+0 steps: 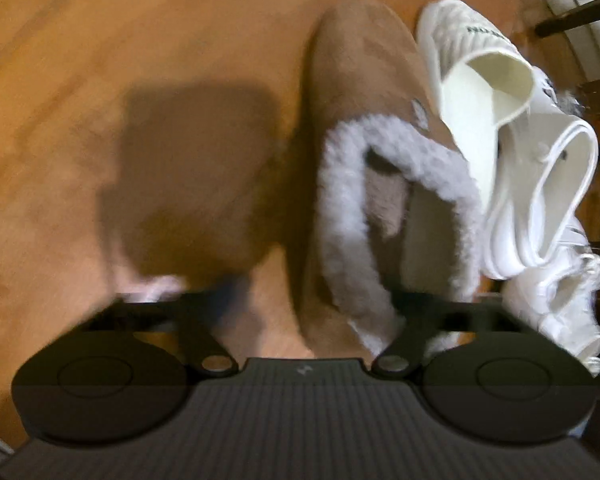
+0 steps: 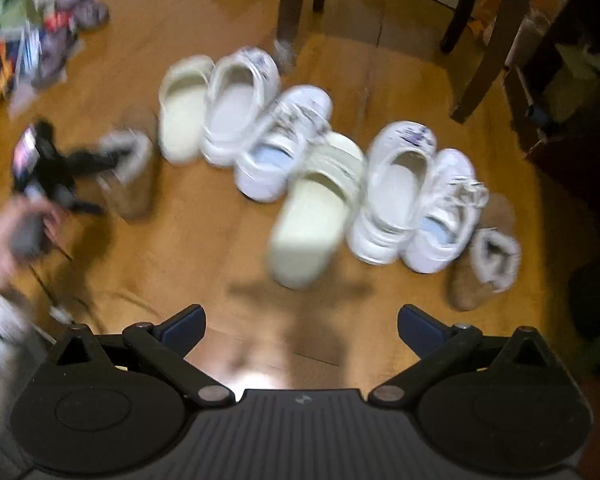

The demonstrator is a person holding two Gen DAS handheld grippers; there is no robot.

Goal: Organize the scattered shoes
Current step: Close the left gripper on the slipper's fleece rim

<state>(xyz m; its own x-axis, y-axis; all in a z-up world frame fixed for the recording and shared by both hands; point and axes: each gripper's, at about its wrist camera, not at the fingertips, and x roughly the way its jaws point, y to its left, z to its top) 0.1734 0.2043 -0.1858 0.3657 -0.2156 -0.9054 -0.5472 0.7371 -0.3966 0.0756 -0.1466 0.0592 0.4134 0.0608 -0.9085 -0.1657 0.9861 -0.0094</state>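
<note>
L gripper point(image 1: 316, 296) straddles the heel of a tan slipper point(image 1: 360, 80): one finger outside its side wall, the other over the fleece collar. Too blurred to tell whether the pads actually press, so the grip is unclear. A person's hand point(image 2: 16, 232) holds that tool at the left edge of the R wrist view.

R gripper point(image 2: 300, 326) hangs w/ jaws wide apart, blue pads bare, nothing btwn them but wood floor point(image 2: 204, 240) and its own shadow.

Slipper: suede-like upper, rounded toe, thick white fuzzy rim, sole on the floor. Just beside its far side sit a cream slide point(image 1: 488, 76) w/ ribbed strap, a smooth white clog point(image 1: 540, 200) and a white laced sneaker point(image 1: 560, 300), packed close.

Ahead of the R gripper is a nearer row, side by side and touching: nearer cream slide point(image 2: 312, 220), nearer white clog point(image 2: 396, 188), nearer white sneaker point(image 2: 444, 216) w/ pale blue lining, then a second tan slipper point(image 2: 484, 256) at the end.

Farther off, dark wooden chair legs point(image 2: 496, 40) stand past the shoes. A heap of mixed clutter point(image 2: 40, 40) lies far left, too blurred to name.
</note>
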